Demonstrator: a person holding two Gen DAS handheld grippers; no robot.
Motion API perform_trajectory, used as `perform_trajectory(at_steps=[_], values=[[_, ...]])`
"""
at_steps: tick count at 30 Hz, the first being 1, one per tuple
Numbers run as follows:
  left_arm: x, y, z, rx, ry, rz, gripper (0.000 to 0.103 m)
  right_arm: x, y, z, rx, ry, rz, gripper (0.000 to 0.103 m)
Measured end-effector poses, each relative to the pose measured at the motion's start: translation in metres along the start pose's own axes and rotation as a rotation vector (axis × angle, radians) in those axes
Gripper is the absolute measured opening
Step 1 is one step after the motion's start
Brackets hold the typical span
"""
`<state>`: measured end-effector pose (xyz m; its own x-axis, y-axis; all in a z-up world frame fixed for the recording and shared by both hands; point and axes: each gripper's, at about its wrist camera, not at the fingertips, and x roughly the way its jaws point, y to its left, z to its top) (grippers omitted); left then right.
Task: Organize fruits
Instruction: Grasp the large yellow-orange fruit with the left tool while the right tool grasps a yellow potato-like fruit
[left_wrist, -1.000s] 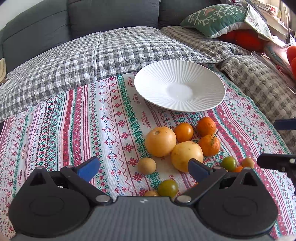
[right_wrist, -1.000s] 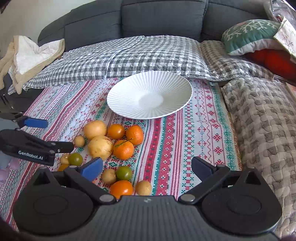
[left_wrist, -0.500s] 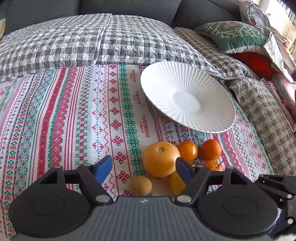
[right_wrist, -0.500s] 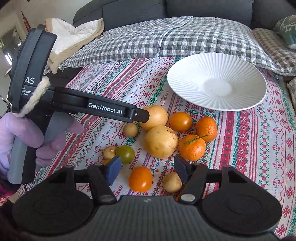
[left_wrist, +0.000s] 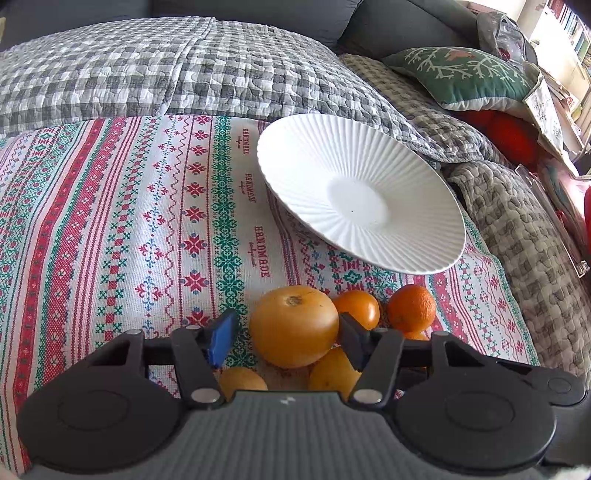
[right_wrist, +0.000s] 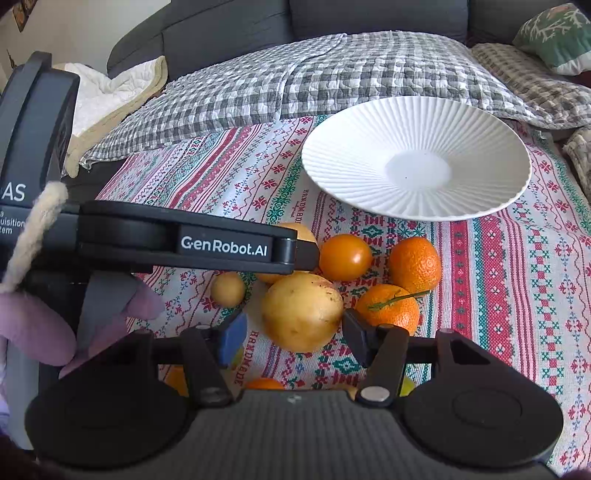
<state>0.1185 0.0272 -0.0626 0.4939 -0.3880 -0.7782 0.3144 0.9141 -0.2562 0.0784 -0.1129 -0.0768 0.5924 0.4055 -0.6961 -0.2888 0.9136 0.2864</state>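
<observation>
While both tongs are closing on fruit, I work through the grasp one view at a time.

Left wrist view: the left tongs (left_wrist: 284, 332) have just been closing and now straddle the large orange-yellow fruit (left_wrist: 293, 325). The right pad looks to be against its skin; a sliver of cloth shows beside the blue left pad (left_wrist: 221, 338), so I judge the grip not yet made. I would centre the fruit between the pads before finishing the squeeze, and lift straight up so the small orange tomato (left_wrist: 358, 308) and the mandarin (left_wrist: 412, 306) behind it are not nudged. The white ribbed plate (left_wrist: 369, 195) lies empty beyond the pile, on the patterned cloth (left_wrist: 110, 221).

Right wrist view: the right tongs (right_wrist: 293, 332) have likewise been closing, around the pale yellow fruit (right_wrist: 301, 312); a gap remains on the left, and I cannot tell whether the right pad touches. The left tool's arm crosses just above, so I would stagger the two lifts. The stemmed mandarin (right_wrist: 388, 308) sits just beside the right pad; I would keep clear of its stalk.
</observation>
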Motion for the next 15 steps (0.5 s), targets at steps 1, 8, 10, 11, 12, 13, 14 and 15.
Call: perform_trajectory(at_steps=[1, 8, 10, 11, 12, 13, 14, 15], values=[[0.0002, 0.0000, -0.0003, 0.000, -0.002, -0.002, 0.049, 0.0003, 0.0002, -0.0003, 0.000, -0.009, -0.002, 0.054], [-0.0006, -0.0018, 0.0000, 0.001, 0.006, 0.003, 0.045, 0.0007, -0.0008, -0.0002, -0.002, -0.025, -0.020, 0.047], [-0.0009, -0.0019, 0.0001, 0.002, 0.010, 0.005, 0.045, 0.0003, -0.0005, 0.0002, -0.005, -0.023, -0.022, 0.046], [-0.0013, -0.0021, -0.0004, 0.006, 0.012, 0.009, 0.045, -0.0001, -0.0003, 0.0004, -0.008, -0.021, -0.022, 0.046], [-0.0020, -0.0027, -0.0009, 0.010, 0.013, 0.012, 0.045, -0.0008, 0.0009, 0.0002, -0.011, -0.015, -0.022, 0.046], [-0.0024, -0.0034, -0.0012, 0.017, 0.015, 0.017, 0.045, -0.0011, 0.0014, 0.0003, -0.014, -0.011, -0.022, 0.046], [-0.0029, -0.0039, -0.0015, 0.023, 0.017, 0.024, 0.045, -0.0018, 0.0020, 0.0003, -0.017, -0.007, -0.023, 0.046], [-0.0033, -0.0043, -0.0016, 0.026, 0.019, 0.029, 0.045, -0.0027, 0.0022, 0.0001, -0.015, -0.002, -0.023, 0.046]])
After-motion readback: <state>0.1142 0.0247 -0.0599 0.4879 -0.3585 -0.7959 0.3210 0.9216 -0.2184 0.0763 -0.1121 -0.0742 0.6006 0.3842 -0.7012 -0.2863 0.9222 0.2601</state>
